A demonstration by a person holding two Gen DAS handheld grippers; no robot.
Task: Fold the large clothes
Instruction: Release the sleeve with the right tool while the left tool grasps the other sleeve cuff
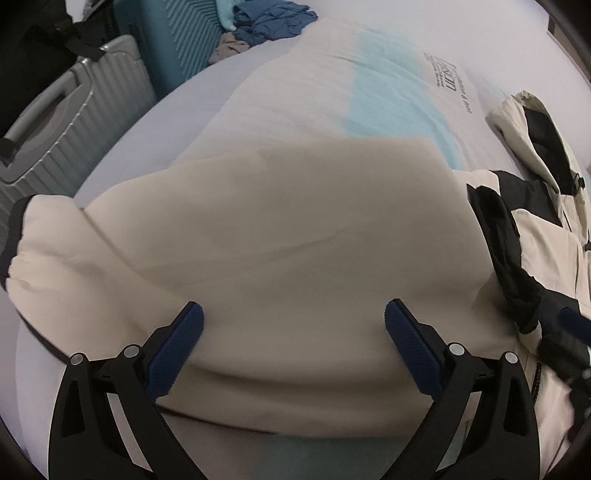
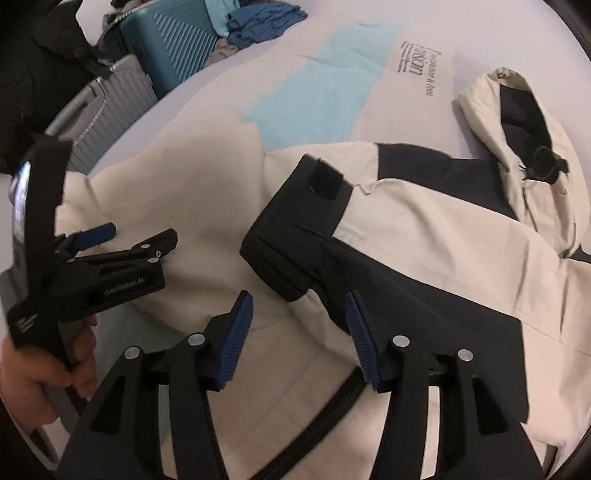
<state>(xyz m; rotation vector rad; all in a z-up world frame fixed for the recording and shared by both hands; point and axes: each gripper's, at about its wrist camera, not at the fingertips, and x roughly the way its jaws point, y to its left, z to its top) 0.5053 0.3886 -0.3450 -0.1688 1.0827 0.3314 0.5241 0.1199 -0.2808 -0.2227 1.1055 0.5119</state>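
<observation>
We see a cream and black jacket [image 2: 424,236] spread flat on a pale bed [image 2: 517,40], filling the near part of the surface. Our left gripper [image 1: 294,323] hangs over the jacket's plain cream panel with its jaws wide apart and nothing between them. In the right wrist view that same tool sits at the left, gripped by a bare hand [image 2: 44,369]. Our right gripper [image 2: 299,321] is also open, its blue pads either side of a cream fold just near the black cuff [image 2: 295,225] of a sleeve that lies folded across the body. A hood [image 2: 524,147] lies at the far right. Beyond the jacket lies a white and light blue sheet [image 2: 332,81] with printed lettering. At the far left stand a grey suitcase [image 1: 70,122] and a teal suitcase [image 2: 173,40], with blue clothes [image 2: 262,22] piled just beside them.
</observation>
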